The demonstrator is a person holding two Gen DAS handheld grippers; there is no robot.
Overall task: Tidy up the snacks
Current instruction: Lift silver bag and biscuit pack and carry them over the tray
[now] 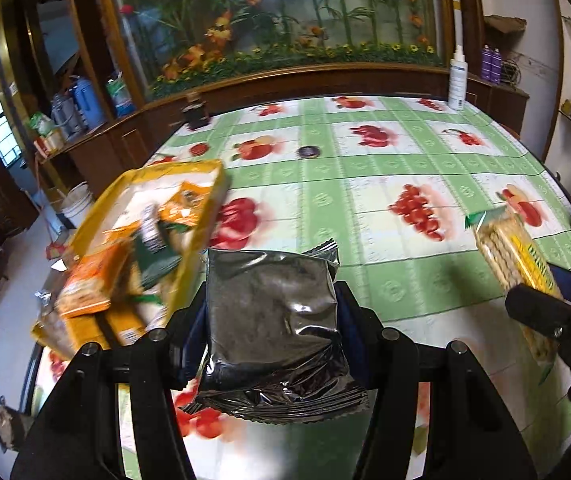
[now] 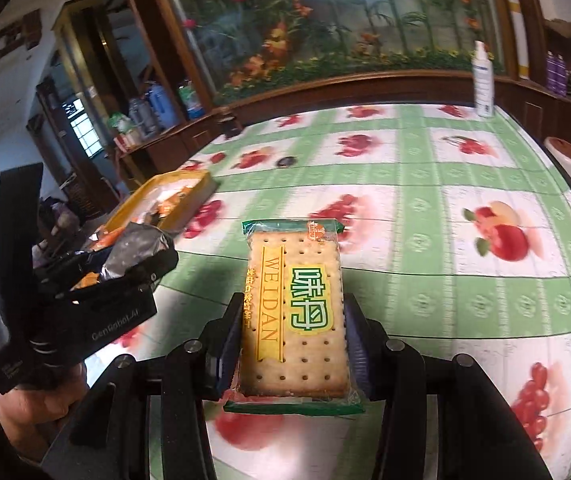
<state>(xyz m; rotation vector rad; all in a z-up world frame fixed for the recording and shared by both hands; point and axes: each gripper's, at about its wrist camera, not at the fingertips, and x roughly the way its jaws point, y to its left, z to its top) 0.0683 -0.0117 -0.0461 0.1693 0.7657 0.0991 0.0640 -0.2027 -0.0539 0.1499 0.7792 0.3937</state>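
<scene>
Left wrist view first: the left gripper is clamped on a shiny black foil snack pouch, whose long axis runs straight out along the fingers. Just ahead and to its left sits the yellow rectangular cardboard tray, already holding orange and green snack packets, its length running away across the table. From the right wrist view, the right gripper pinches a clear-wrapped pack of square crackers with a green and yellow label, lengthwise along the fingers, held above the green fruit-print tablecloth. That tray lies well off to its left, beyond the left gripper, so the left hand looks nearer to drop first.
</scene>
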